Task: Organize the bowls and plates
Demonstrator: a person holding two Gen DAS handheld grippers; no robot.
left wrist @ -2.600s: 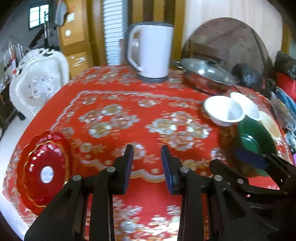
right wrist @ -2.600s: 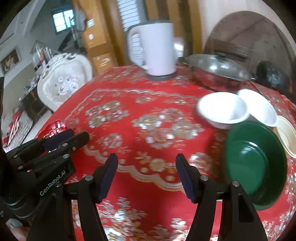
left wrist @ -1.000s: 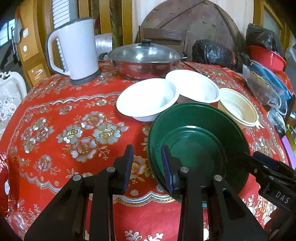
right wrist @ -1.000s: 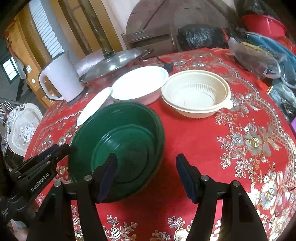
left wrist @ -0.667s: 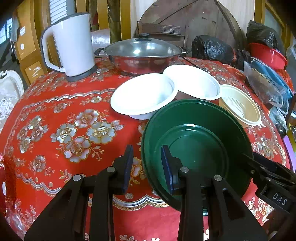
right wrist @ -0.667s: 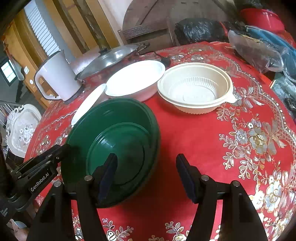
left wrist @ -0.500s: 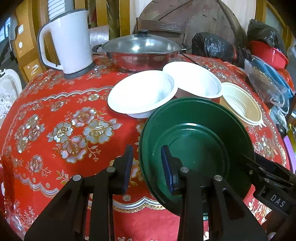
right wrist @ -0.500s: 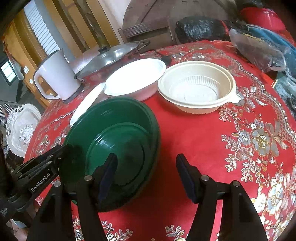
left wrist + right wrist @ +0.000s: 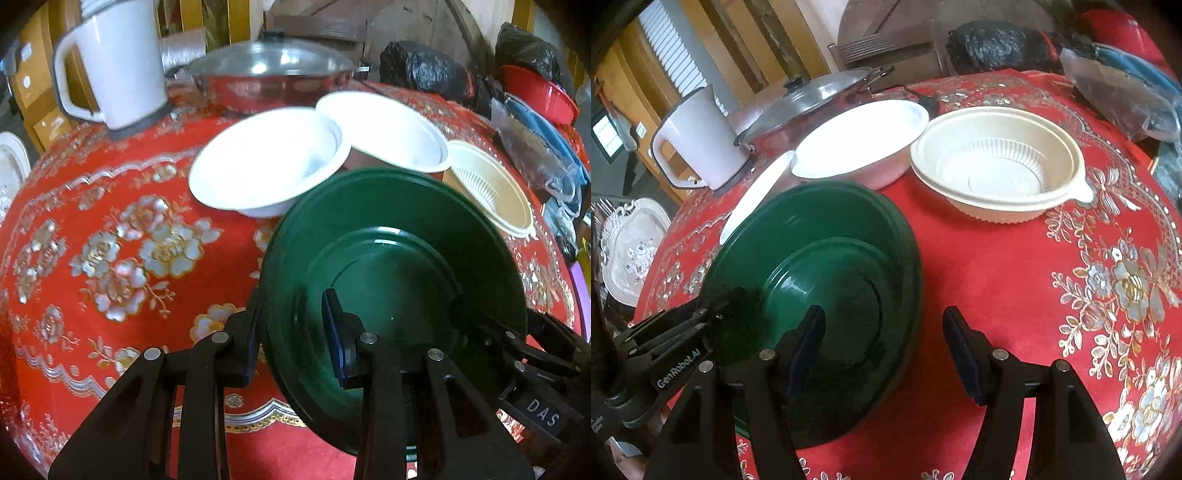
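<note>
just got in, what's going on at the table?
A person with two handheld grippers is sorting dishes on a red tablecloth. The left gripper has its fingers straddling the rim of the green plate, not visibly clamped. The right gripper hangs open with the plate's other rim between its fingers. Two white bowls and a cream bowl sit behind.

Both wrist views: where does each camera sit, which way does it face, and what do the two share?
Left wrist view: sits behind the left gripper, angled down across the red tablecloth; its jaws straddle the near rim of the green plate; the right gripper shows at lower right.
Right wrist view: sits behind the right gripper, angled down; its jaws straddle the plate's opposite rim; the left gripper shows at lower left.
Shared: green plate, white bowls, cream bowl, kettle, lidded pot.
</note>
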